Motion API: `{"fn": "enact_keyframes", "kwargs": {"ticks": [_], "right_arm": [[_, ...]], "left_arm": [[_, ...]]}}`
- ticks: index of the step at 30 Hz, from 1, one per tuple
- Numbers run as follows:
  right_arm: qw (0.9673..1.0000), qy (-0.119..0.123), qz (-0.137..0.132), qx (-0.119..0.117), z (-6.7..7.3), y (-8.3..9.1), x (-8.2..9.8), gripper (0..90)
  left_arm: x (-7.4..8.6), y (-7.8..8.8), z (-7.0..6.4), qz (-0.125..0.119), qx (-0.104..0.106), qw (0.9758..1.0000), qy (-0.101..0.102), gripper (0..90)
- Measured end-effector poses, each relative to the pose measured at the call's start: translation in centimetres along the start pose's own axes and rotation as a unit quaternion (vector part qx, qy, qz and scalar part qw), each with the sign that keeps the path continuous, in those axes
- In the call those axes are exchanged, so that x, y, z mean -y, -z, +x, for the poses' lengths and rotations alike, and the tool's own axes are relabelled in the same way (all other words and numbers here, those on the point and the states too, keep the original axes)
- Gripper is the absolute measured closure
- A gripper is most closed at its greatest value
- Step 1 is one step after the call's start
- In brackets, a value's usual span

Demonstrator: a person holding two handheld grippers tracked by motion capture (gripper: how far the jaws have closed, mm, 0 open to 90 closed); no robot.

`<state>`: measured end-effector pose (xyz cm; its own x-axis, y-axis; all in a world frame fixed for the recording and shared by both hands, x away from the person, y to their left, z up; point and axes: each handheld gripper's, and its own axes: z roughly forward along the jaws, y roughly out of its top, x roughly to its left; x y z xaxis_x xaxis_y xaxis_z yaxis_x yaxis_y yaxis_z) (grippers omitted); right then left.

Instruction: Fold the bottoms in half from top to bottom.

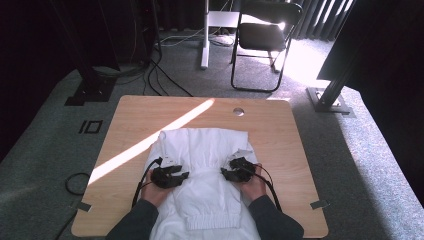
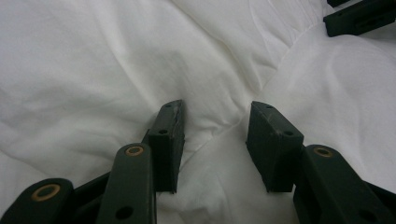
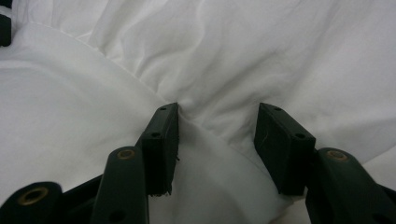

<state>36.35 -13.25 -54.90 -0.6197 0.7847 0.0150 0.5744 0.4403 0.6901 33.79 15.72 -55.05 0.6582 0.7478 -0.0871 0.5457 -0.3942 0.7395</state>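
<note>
One wooden counter carries a white garment, which lies crumpled across its middle and hangs over the near edge toward the person. Sunlight cuts a bright stripe across the counter's left half. On the cloth, the left claw and right claw face each other, well apart. Both gripper views show each claw released, jaws spread with their tips pressed into the fabric and a ridge of cloth rising between them, not pinched.
</note>
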Motion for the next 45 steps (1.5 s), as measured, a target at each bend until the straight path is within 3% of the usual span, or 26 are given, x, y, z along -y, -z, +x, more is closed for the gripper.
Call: {"fn": "enact_keyframes", "kwargs": {"ticks": [2,4,6,9,11,12,13,17,19,20,21,22,23,25,26,28,31,32,34,36,37,41,45], "right_arm": [[1.0000,0.003,-0.001,0.001,0.2,0.1,0.2,49.1],[1.0000,0.008,-0.002,0.002,0.7,0.4,0.6,49.1],[1.0000,0.007,-0.004,0.000,0.6,0.4,0.6,49.0],[1.0000,0.007,-0.005,-0.002,0.6,0.4,0.6,49.0],[1.0000,0.005,-0.006,-0.003,0.5,0.4,0.7,49.0],[1.0000,0.004,-0.007,-0.004,0.5,0.4,0.7,49.0],[0.9999,0.006,-0.008,-0.004,0.5,0.4,0.7,49.0],[0.9999,0.006,-0.010,-0.007,0.4,0.4,0.7,49.0],[0.9999,0.004,-0.010,-0.010,0.3,0.4,0.8,49.1],[0.9999,0.004,-0.010,-0.010,0.3,0.4,0.8,49.1],[0.9999,0.005,-0.011,-0.010,0.3,0.4,0.8,49.4],[0.9999,0.005,-0.011,-0.010,0.2,0.4,0.8,50.3],[0.9999,0.007,-0.011,-0.009,0.2,0.4,0.8,51.3],[0.9999,0.009,-0.010,-0.008,0.2,0.4,0.8,51.7],[0.9999,0.009,-0.011,-0.007,0.2,0.5,0.8,51.7],[0.9999,0.009,-0.010,-0.007,0.2,0.4,0.8,51.8],[0.9999,0.004,-0.007,-0.010,0.1,0.5,0.7,51.7],[0.9996,-0.012,-0.004,-0.024,-0.6,0.6,0.3,52.9],[0.9989,-0.018,-0.038,-0.022,-1.5,1.2,-0.3,51.8],[0.9970,-0.031,-0.070,0.005,-3.2,1.8,-1.2,48.9],[0.9955,-0.048,-0.081,0.012,-4.4,1.9,-1.7,46.1],[0.9894,-0.114,-0.081,0.038,-9.2,0.9,-3.6,37.1],[0.9857,-0.145,-0.074,0.043,-11.9,-1.0,-5.1,32.5]], "left_arm": [[-0.2,0.5,-0.2,0.012,0.005,0.9999,-0.002,56.1],[-0.8,1.0,0.0,0.003,-0.004,0.9999,-0.009,54.6],[-2.2,2.0,0.9,-0.023,-0.039,0.9989,-0.007,50.9],[-4.4,2.7,3.3,-0.049,-0.089,0.9947,0.015,45.1],[-5.9,2.6,5.6,-0.051,-0.126,0.9899,0.041,41.4],[-6.6,2.3,7.0,-0.050,-0.148,0.9860,0.057,40.8],[-7.1,1.9,8.1,-0.047,-0.155,0.9841,0.073,40.0],[-8.0,-0.1,11.2,-0.029,-0.150,0.9809,0.120,37.8],[-7.8,-1.0,12.0,-0.011,-0.136,0.9825,0.127,40.6],[-7.8,-1.0,12.0,-0.011,-0.136,0.9825,0.127,53.7],[-7.5,-1.4,12.2,0.010,-0.145,0.9831,0.110,53.7],[-7.3,-1.3,12.3,0.013,-0.156,0.9821,0.105,76.6],[-6.9,-1.0,12.5,0.004,-0.159,0.9807,0.114,87.5],[-6.1,-0.4,13.2,-0.003,-0.169,0.9762,0.136,89.1],[-5.8,-0.3,13.4,-0.004,-0.165,0.9753,0.146,89.1],[-5.2,-0.1,13.8,-0.003,-0.160,0.9753,0.152,86.8],[-5.1,-0.2,13.7,-0.005,-0.165,0.9751,0.147,74.8],[-5.4,-0.3,13.9,-0.027,-0.149,0.9756,0.159,59.2],[-5.5,-0.5,14.0,-0.031,-0.140,0.9770,0.158,50.2],[-5.6,-1.0,14.1,-0.019,-0.132,0.9782,0.159,40.4],[-5.6,-1.2,14.2,-0.019,-0.134,0.9780,0.159,38.8],[-5.3,-2.0,14.6,-0.007,-0.120,0.9770,0.176,34.2],[-5.0,-2.5,14.6,0.002,-0.113,0.9784,0.174,33.3]]}}
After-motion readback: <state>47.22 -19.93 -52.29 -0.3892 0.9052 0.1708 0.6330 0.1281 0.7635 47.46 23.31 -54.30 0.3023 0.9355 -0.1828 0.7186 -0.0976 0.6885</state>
